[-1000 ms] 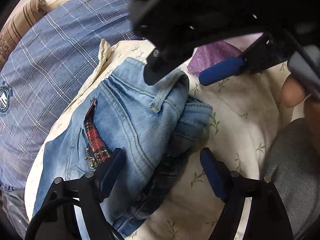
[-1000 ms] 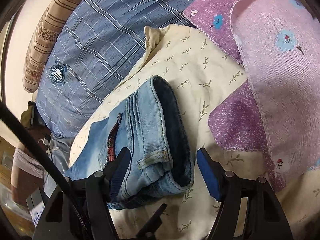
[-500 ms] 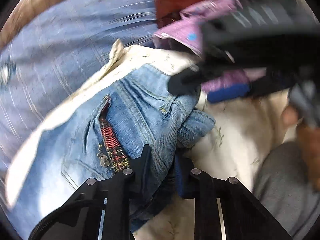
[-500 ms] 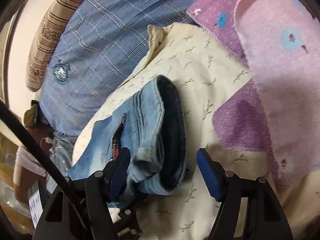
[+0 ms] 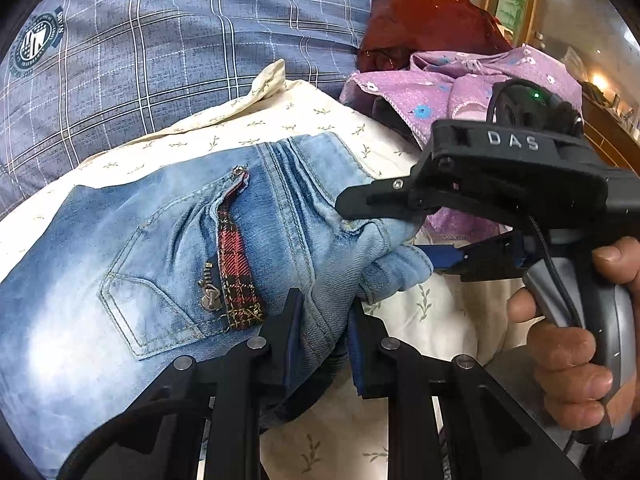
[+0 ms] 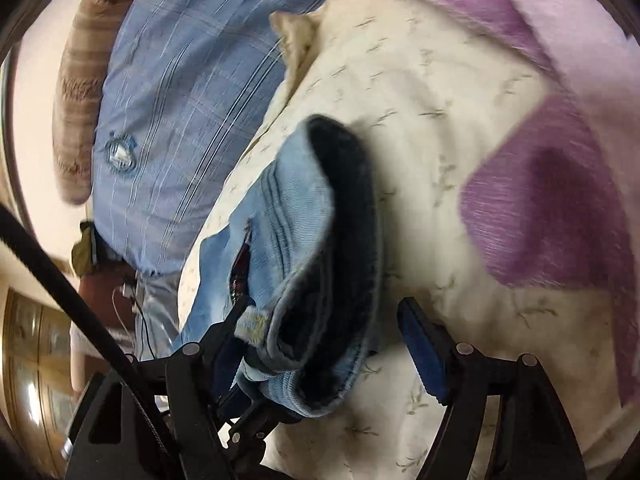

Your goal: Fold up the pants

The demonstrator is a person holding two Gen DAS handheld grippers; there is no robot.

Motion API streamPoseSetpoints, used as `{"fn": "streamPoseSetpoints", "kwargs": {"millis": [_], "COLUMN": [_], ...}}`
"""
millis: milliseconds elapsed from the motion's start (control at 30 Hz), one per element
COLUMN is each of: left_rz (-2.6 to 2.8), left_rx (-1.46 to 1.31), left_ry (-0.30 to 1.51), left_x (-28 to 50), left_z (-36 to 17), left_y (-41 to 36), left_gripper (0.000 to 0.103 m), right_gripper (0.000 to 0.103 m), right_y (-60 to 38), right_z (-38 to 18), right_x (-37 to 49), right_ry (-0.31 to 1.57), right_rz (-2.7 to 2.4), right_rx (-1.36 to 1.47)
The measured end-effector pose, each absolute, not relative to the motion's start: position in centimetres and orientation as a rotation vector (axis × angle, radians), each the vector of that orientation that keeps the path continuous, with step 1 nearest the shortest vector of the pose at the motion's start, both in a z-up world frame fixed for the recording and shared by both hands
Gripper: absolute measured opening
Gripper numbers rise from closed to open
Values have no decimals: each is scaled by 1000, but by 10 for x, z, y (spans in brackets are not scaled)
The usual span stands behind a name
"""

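Left tool (image 5: 320, 334) is clamped on the jeans (image 5: 168, 248) waistband, jeans lying on the cream sheet (image 5: 416, 320); right tool (image 6: 324, 344) straddles the band wide open, so one-sided pulling probably twists the fold

"DAS" in raised letters on right gripper (image 5: 380, 220) body; blanket crest (image 5: 35, 42) text illegible.

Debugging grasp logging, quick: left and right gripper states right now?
Left gripper: shut on the jeans, pinching the waistband fold.
Right gripper: open, fingers straddling the jeans' waistband end, not clamped.
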State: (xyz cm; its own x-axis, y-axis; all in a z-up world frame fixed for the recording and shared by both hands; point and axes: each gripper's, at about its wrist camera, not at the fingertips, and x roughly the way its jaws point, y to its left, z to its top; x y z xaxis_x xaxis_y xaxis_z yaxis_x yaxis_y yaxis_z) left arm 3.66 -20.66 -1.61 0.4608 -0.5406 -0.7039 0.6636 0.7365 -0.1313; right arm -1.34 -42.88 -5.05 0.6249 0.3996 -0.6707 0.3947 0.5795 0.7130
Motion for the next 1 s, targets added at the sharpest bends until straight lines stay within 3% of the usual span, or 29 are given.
{"fn": "streamPoseSetpoints", "kwargs": {"millis": [33, 67, 167, 400, 533, 800, 933, 1000], "left_rz": [-745, -745, -756, -784, -772, -612, -498, -477], "left_rx": [162, 151, 70, -212, -432, -641, -687, -682], "left_ry": [814, 821, 820, 762, 773, 819, 901, 935], "left_x": [39, 42, 45, 41, 53, 57, 56, 59], "left_z": [-17, -17, -6, 29, 31, 3, -23, -33], "left_y": [-207, -207, -195, -131, -65, 65, 101, 108], "left_gripper": [19, 19, 19, 19, 19, 21, 21, 26], "right_gripper": [59, 31, 20, 16, 16, 13, 12, 15], "right_y": [-428, -426, -418, -346, -285, -165, -109, -102], "right_z": [-50, -46, -24, 80, 107, 82, 38, 18], "right_x": [-13, -12, -13, 4, 32, 87, 107, 115], "right_ry": [940, 917, 886, 745, 750, 857, 963, 1000], "right_rz": [8, 19, 6, 125, 235, 506, 556, 538], "right_rx": [995, 984, 884, 589, 478, 445, 425, 437]}}
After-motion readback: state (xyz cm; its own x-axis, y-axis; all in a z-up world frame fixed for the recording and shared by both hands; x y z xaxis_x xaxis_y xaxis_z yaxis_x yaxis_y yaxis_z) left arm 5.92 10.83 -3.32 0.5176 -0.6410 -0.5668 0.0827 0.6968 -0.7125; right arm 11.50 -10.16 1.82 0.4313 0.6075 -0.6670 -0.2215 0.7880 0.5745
